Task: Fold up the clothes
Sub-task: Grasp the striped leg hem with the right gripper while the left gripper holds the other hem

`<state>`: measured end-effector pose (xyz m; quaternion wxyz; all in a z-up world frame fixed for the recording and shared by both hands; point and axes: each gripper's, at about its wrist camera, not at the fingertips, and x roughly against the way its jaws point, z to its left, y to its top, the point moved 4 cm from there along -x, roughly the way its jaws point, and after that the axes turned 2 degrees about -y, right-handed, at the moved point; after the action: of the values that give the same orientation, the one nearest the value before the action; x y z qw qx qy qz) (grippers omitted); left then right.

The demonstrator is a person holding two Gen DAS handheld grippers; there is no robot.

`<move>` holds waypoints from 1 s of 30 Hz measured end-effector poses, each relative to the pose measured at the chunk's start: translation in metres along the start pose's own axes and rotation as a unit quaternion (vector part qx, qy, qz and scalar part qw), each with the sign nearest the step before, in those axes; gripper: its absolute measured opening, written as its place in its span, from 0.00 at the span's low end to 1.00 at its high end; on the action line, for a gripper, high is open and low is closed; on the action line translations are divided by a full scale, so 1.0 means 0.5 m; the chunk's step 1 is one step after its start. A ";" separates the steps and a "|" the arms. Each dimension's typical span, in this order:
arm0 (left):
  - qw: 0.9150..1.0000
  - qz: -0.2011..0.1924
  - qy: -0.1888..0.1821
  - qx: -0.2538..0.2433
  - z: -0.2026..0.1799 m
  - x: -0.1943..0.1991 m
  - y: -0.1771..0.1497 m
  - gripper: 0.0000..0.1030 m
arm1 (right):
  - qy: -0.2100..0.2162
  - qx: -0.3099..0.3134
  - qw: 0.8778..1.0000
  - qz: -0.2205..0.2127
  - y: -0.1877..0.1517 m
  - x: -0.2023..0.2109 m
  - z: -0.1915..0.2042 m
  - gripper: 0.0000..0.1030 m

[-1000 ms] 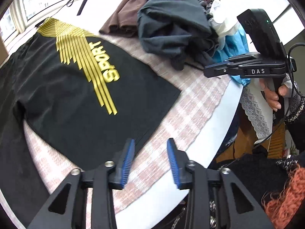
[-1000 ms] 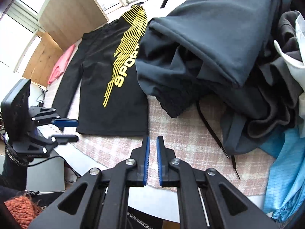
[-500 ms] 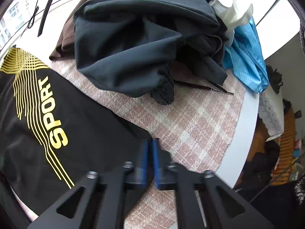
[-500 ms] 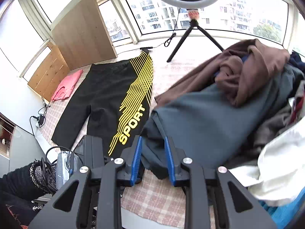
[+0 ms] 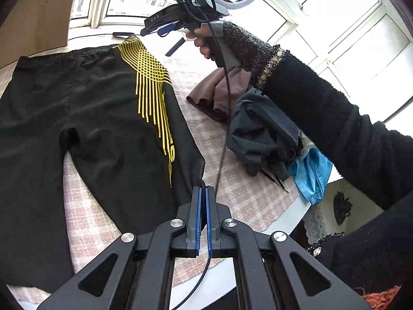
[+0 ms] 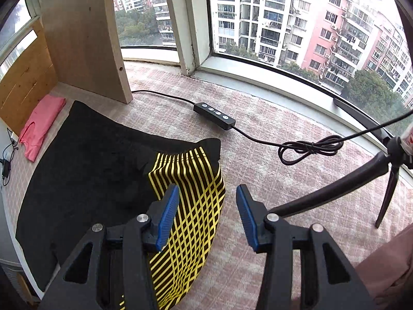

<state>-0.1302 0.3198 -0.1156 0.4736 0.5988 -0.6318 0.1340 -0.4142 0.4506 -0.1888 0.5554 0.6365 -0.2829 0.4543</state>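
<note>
Black shorts with yellow stripes (image 5: 108,118) lie spread flat on the pink checked tablecloth (image 5: 237,191). My left gripper (image 5: 202,191) is shut, with its tips at the hem corner of the right leg; whether it pinches cloth I cannot tell. My right gripper (image 6: 207,196) is open and hovers above the striped waistband corner (image 6: 191,180). It also shows in the left wrist view (image 5: 160,27), held in a hand over the far end of the shorts.
A pile of clothes, brown (image 5: 219,90), dark grey (image 5: 260,134) and blue (image 5: 312,178), lies right of the shorts. A cable with an inline controller (image 6: 214,112) and a tripod (image 6: 387,170) stand by the window. A pink garment (image 6: 41,124) lies far left.
My left gripper closed at the hem corner of the shorts leg. My right gripper moved away from the clothes pile to above the waistband and opened wide.
</note>
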 end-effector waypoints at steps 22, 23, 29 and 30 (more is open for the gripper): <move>0.997 0.008 -0.072 0.000 0.026 -0.048 -0.001 0.02 | 0.023 0.044 0.998 0.029 0.027 -0.054 0.009 0.56; 0.997 0.009 -0.072 -0.003 0.025 -0.050 0.000 0.02 | 0.007 0.052 0.998 0.029 0.022 -0.057 0.011 0.56; 0.998 0.024 -0.064 -0.009 0.029 -0.068 0.000 0.02 | -0.046 0.061 0.995 0.057 0.037 -0.140 0.015 0.58; 0.998 0.026 -0.062 -0.009 0.030 -0.070 -0.001 0.02 | -0.041 0.061 0.996 0.049 0.041 -0.132 0.014 0.59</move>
<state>-0.1423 0.3308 -0.1503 0.4353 0.5851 -0.6765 0.1028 -0.4583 0.4298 -0.2383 0.4802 0.6731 -0.3080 0.4706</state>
